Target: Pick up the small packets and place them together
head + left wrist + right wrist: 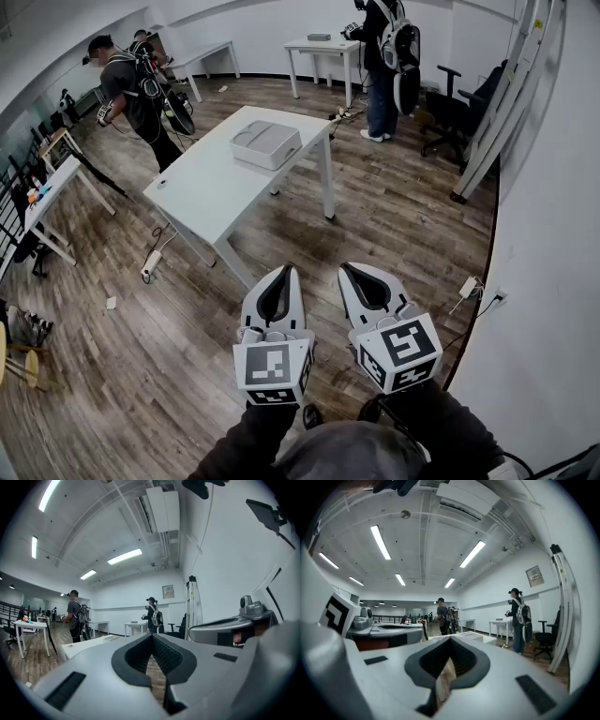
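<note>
- We hold the left gripper level above the wooden floor, its jaws closed together with nothing between them.
- Our right gripper sits just beside it, its jaws likewise pressed together and empty.
- A white worktop stands ahead, carrying a grey box.
- We cannot make out the small packets in any view.
</note>
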`<action>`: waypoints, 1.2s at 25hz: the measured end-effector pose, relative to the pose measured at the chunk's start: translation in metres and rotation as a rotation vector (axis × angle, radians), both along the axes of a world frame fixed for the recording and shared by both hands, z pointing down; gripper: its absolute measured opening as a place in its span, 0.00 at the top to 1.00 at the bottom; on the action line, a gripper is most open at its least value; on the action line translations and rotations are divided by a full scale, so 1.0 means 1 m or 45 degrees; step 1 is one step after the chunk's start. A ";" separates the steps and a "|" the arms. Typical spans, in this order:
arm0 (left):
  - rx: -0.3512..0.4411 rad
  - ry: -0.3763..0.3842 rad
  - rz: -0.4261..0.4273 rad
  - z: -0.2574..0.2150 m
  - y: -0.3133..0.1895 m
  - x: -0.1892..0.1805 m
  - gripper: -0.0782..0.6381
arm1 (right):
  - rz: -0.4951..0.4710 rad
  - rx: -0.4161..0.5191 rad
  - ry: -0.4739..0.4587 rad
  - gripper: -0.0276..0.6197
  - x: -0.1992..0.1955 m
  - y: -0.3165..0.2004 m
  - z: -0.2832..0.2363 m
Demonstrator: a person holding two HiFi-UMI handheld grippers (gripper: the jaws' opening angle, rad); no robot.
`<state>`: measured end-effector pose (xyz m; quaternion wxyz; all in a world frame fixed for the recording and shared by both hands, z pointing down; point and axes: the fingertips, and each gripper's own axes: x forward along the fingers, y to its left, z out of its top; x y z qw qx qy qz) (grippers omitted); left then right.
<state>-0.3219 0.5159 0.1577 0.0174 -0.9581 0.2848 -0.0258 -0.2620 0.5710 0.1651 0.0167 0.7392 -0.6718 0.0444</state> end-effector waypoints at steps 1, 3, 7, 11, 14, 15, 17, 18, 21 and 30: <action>-0.001 0.000 0.000 0.000 -0.001 -0.002 0.89 | 0.001 0.001 0.001 0.96 -0.002 -0.001 0.000; -0.001 0.001 0.001 0.000 -0.003 -0.005 0.89 | 0.001 0.003 0.003 0.96 -0.005 -0.003 -0.001; -0.003 0.008 0.006 0.002 -0.006 -0.010 0.89 | 0.000 0.002 0.006 0.96 -0.011 -0.008 0.001; -0.014 0.013 0.012 0.004 -0.014 -0.019 0.89 | -0.002 -0.008 0.012 0.96 -0.023 -0.017 0.002; -0.022 0.023 0.018 0.005 -0.023 -0.027 0.89 | 0.006 -0.017 0.020 0.96 -0.033 -0.026 0.004; -0.025 0.026 0.023 0.006 -0.027 -0.030 0.89 | 0.013 -0.014 0.017 0.96 -0.036 -0.029 0.005; -0.032 0.031 0.037 0.009 -0.033 -0.036 0.89 | 0.025 0.005 -0.013 0.96 -0.043 -0.036 0.006; -0.035 0.031 0.045 0.010 -0.037 -0.039 0.89 | 0.030 0.011 -0.033 0.96 -0.046 -0.040 0.008; -0.044 0.022 0.060 0.018 -0.049 -0.047 0.89 | 0.053 -0.002 -0.054 0.96 -0.054 -0.053 0.015; -0.072 0.005 0.037 0.033 -0.092 -0.038 0.89 | 0.069 -0.014 -0.008 0.96 -0.032 -0.094 0.018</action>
